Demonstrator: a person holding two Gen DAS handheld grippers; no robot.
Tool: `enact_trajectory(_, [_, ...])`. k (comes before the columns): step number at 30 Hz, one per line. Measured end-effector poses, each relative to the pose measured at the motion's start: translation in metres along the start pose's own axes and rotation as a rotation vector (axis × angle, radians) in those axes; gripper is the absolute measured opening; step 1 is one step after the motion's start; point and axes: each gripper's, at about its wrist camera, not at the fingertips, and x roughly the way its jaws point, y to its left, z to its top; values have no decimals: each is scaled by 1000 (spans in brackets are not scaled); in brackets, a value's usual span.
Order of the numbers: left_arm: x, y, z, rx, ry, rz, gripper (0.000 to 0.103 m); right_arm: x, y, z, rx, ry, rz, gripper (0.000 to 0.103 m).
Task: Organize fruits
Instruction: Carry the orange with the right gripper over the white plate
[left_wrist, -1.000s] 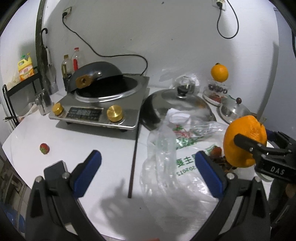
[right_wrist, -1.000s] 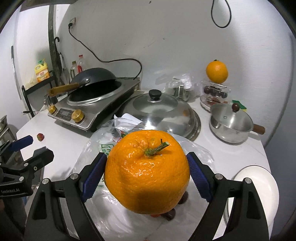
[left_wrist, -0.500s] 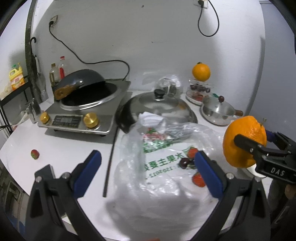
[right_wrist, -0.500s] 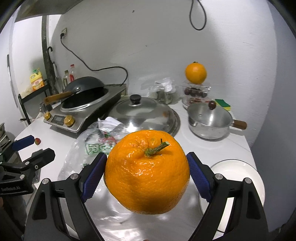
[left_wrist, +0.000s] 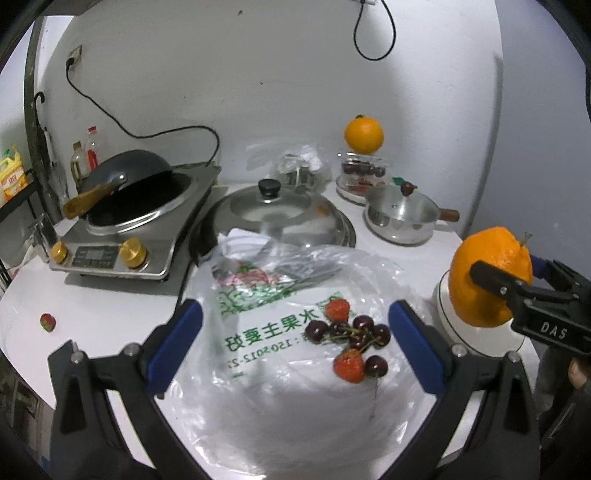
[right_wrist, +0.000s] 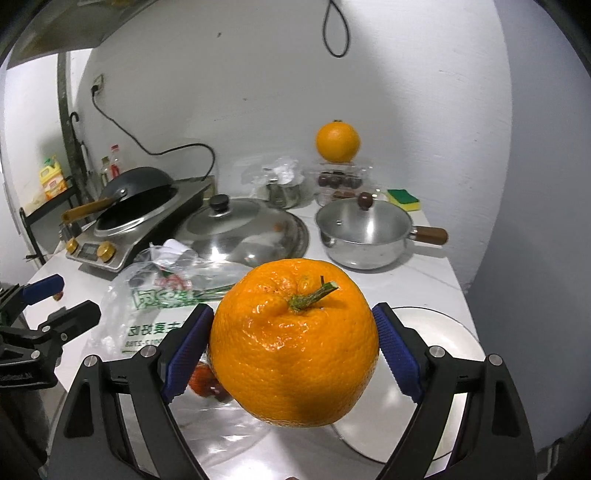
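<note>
My right gripper (right_wrist: 293, 350) is shut on a large orange (right_wrist: 293, 343) with a green stem, held above the left edge of a white plate (right_wrist: 443, 332). The same orange (left_wrist: 484, 273) shows in the left wrist view over the plate (left_wrist: 454, 325). My left gripper (left_wrist: 295, 339) is open and empty, above a clear plastic bag (left_wrist: 266, 332) that bears two strawberries (left_wrist: 337, 309) and several dark cherries (left_wrist: 351, 330). A lone strawberry (left_wrist: 48, 321) lies at the table's left. A second orange (left_wrist: 364, 134) sits on a clear box at the back.
An induction cooker with a wok (left_wrist: 129, 195) stands at back left. A large steel lid (left_wrist: 280, 214) and a small lidded pot (left_wrist: 400, 218) are behind the bag. A yellow-green sponge (right_wrist: 402, 197) lies by the wall. The table ends close on the right.
Both grippers have moved right. The bag's cherries and strawberries now lie between my left fingers. The orange now hangs over the white plate's edge.
</note>
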Motion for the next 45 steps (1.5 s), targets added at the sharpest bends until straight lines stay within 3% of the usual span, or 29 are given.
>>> enact_trajectory(13, [23,-40,9,41,27,-21,101,8,-53,-6,51,13,-52,89])
enact_trajectory(26, [65,-60,12,58,84,-32,101,43,-95,-10,79,65,-92,89])
enact_trajectory(45, [104,-72,12,76,139,-37,101,86,-115,-19,99,136,-94,89])
